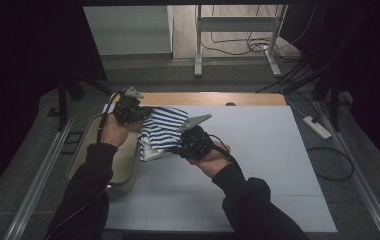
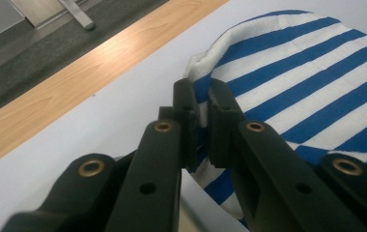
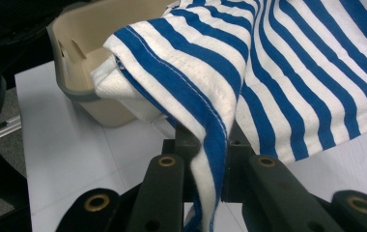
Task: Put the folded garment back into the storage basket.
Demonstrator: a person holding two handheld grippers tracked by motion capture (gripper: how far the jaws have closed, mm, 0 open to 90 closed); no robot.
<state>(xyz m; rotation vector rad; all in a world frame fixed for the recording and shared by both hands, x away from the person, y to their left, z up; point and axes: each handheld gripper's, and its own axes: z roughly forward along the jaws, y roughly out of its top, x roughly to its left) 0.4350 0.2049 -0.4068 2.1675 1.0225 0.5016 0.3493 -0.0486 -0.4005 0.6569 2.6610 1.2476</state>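
Blue-and-white striped cloth hangs in the air between the two grippers, held above the left part of the white table top, partly over the edge of the beige tub that sits at the table's left side. The left gripper clamps one edge of the cloth; in the left gripper view its jaws are closed on the hem, with the striped fabric bulging off to the right and a white fold pinched between the pads. The right gripper clamps the near edge; in the right gripper view the cloth drapes over and down between its closed jaws, a stitched blue hem running straight into the pinch. Both tongs closed, both gripping the cloth.

In the high view, the cloth is stretched loosely between the two hands, upper part striped, lower corner showing plain white underside. The tub shows in the right gripper view just behind the cloth, its grey rim near a folded white corner of the fabric. The person's dark sleeves come in from the bottom. A strip of wooden table edge runs along the far side; same wood shows in the left gripper view beyond the white surface. A white power strip lies on the floor at the right, well apart from the work.
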